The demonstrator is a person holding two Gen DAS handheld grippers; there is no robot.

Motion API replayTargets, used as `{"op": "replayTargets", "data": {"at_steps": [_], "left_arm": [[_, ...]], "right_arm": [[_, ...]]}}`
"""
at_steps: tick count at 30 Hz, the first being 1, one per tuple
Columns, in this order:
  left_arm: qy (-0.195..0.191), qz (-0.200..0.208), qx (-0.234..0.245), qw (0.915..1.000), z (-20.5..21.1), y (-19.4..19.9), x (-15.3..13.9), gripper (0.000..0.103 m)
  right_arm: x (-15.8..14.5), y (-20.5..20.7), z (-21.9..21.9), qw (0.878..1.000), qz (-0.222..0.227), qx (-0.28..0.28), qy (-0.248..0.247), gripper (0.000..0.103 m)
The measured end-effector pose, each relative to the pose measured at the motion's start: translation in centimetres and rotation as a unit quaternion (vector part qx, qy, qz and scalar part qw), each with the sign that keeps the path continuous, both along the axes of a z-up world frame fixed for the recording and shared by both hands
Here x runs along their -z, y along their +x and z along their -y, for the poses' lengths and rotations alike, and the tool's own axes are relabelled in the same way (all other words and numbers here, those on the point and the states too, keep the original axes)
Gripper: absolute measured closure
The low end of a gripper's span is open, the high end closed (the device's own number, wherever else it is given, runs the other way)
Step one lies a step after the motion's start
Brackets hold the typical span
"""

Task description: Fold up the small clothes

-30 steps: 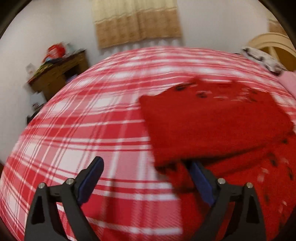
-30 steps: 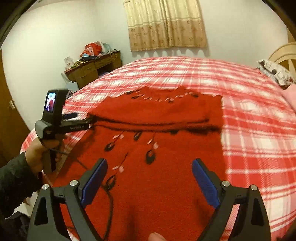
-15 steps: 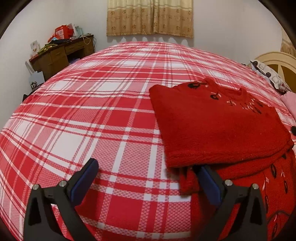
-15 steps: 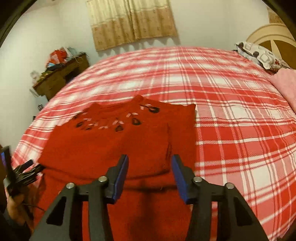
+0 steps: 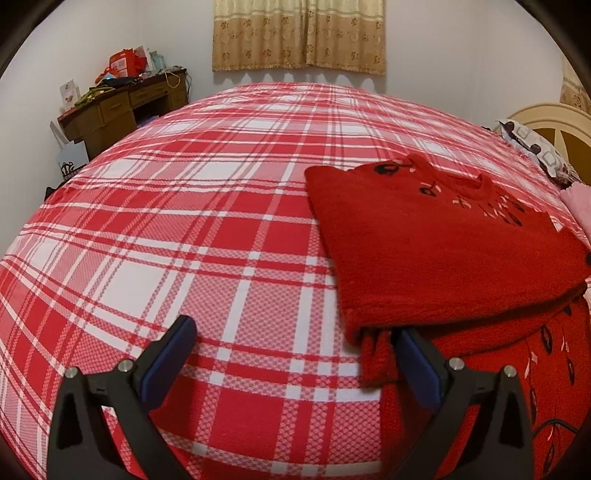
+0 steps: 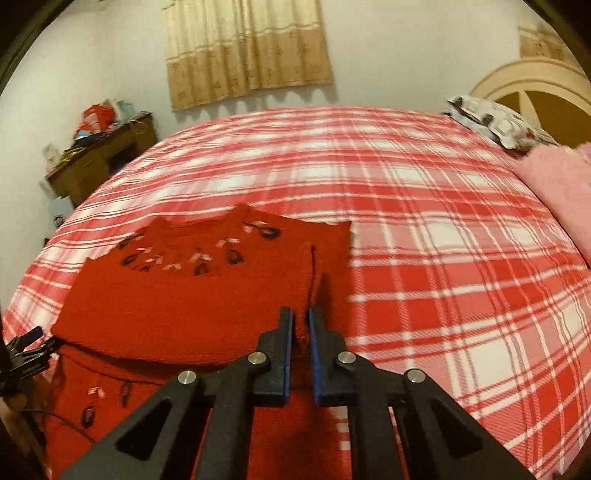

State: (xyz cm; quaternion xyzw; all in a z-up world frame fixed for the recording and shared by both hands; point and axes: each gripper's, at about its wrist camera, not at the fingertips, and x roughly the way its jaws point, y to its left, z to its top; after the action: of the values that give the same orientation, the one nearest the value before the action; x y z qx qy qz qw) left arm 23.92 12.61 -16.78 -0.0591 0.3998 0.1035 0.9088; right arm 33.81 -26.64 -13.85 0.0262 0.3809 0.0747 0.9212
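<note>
The right gripper (image 6: 301,321) is pinching the near right fold edge of the fuzzy red embroidered sweater (image 6: 192,295), which is stretching leftward toward the wide-open left gripper (image 5: 295,343).

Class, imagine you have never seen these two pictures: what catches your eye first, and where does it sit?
First, the red sweater with dark leaf-like motifs, partly folded, lying on the red-and-white plaid bedspread that fills both views. Next, the right gripper, nearly closed on the sweater's right fold edge, while the left gripper stands wide open at the sweater's left edge. Behind, a beige curtain hangs on the far wall.
</note>
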Motion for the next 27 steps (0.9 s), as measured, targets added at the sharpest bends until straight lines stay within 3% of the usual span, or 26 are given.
{"op": "replayTargets", "data": {"at_steps": [3,5,7,8,10,14,18,23,27], "left_arm": [[-0.014,-0.002,-0.004,0.9999,-0.4,0.0,0.1,0.000],[-0.037,-0.003,-0.010,0.9993,-1.1,-0.1,0.2,0.000],[-0.046,0.002,-0.022,0.9987,-1.4,-0.6,0.2,0.000],[-0.042,0.004,-0.025,0.9988,-1.4,-1.0,0.2,0.000],[-0.032,0.005,-0.028,0.9991,-1.1,-1.6,0.1,0.000],[-0.012,0.012,-0.041,0.9990,-0.8,-2.9,-0.3,0.000],[0.034,0.018,-0.038,0.9985,0.1,-4.1,-0.7,0.000],[0.057,0.004,-0.030,0.9979,0.4,-3.9,-0.4,0.000],[0.060,-0.003,-0.028,0.9978,0.4,-3.7,-0.1,0.000]], "right_arm": [[2.1,0.3,-0.2,0.999,-0.032,-0.010,-0.018,0.095],[2.1,-0.1,0.0,1.000,-0.020,-0.004,-0.015,0.094],[1.8,-0.2,0.5,1.000,-0.020,0.004,0.000,0.085],[1.4,-0.4,0.7,1.000,-0.016,0.014,0.001,0.072],[0.4,-0.9,0.4,1.000,0.007,0.011,-0.003,0.064],[-1.4,-2.0,-2.1,0.998,0.049,-0.050,-0.008,0.062],[-0.6,-1.5,-4.4,0.994,0.037,-0.100,-0.005,0.054],[2.5,0.3,-3.6,0.997,-0.021,-0.077,0.003,0.054],[3.1,-0.1,-2.7,0.996,-0.020,-0.083,0.011,0.054]]}}
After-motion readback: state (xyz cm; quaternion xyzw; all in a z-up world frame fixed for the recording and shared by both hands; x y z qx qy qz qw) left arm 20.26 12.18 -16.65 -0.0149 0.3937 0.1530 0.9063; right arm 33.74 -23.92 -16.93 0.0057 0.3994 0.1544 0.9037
